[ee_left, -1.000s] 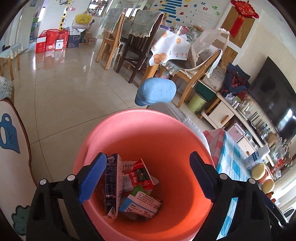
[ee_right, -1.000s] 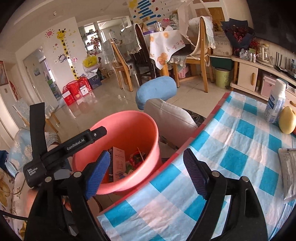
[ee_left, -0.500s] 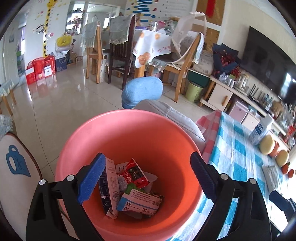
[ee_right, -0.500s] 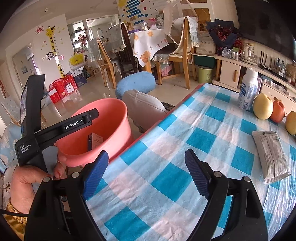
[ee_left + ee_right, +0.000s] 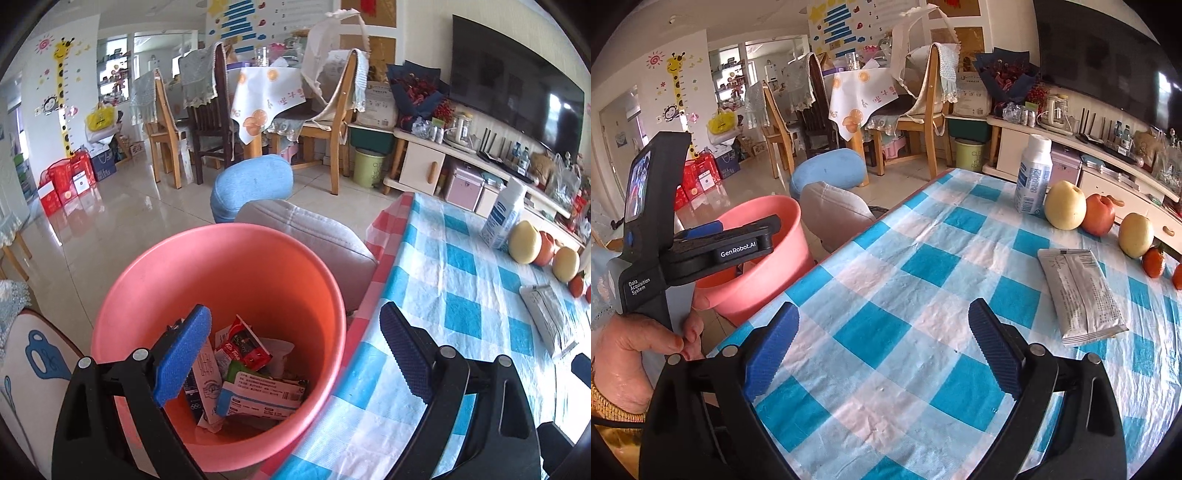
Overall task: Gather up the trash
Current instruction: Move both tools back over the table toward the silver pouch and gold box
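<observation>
Left wrist view: both tools [image 5: 295, 347] [image 5: 882, 343] agape and empty, pink bin [image 5: 258, 258] wrappers [image 5: 258, 387] half hidden behind a blue pad.

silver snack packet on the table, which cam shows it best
The right wrist view. There the silver packet lies whole and unobstructed on the checked tablecloth, near the fruit, with its printed face visible. The left wrist view shows the packet only small and warped at the right edge, since that camera points mostly into the pink bin.

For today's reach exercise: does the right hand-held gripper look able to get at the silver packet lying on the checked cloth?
Probably yes: the right hand-held gripper is open, and only bare cloth lies between it and the silver packet.
</observation>
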`<state>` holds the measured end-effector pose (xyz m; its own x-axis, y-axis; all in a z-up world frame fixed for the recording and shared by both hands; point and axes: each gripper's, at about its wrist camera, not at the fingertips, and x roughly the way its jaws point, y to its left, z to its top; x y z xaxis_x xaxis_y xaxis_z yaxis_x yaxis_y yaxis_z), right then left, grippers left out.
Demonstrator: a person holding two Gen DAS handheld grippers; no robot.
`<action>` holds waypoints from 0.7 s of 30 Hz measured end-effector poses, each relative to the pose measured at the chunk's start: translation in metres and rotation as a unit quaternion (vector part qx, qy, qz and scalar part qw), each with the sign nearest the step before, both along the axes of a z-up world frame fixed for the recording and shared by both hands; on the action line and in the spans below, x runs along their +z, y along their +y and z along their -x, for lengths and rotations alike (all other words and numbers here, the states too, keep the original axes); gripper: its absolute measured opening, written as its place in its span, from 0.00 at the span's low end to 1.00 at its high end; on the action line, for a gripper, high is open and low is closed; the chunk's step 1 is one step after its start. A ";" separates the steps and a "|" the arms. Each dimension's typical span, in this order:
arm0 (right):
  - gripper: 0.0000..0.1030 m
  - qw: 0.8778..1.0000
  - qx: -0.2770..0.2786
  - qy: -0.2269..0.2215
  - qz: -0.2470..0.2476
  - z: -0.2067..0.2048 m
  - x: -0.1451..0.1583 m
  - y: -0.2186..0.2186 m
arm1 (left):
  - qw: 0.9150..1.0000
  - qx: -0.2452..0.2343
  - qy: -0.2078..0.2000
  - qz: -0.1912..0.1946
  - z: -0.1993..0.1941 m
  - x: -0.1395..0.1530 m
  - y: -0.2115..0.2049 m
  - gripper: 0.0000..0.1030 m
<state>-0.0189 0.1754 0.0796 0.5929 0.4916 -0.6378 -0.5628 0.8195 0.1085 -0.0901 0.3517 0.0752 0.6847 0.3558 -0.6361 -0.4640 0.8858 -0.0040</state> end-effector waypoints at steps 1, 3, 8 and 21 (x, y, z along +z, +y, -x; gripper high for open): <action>0.91 1.000 -0.002 -0.002 0.001 0.001 0.000 -0.003 | 1.000 -0.004 0.003 -0.003 -0.001 0.000 -0.005 0.89; 0.91 1.000 -0.006 -0.007 0.006 0.003 0.000 -0.010 | 1.000 -0.013 0.009 -0.010 -0.003 -0.001 -0.014 0.89; 0.91 1.000 -0.016 -0.015 0.011 0.006 -0.001 -0.027 | 0.999 -0.034 0.021 -0.031 -0.008 -0.002 -0.037 0.89; 0.91 0.998 -0.050 -0.043 0.018 0.014 -0.001 -0.073 | 0.992 -0.091 0.048 -0.072 -0.016 -0.008 -0.097 0.89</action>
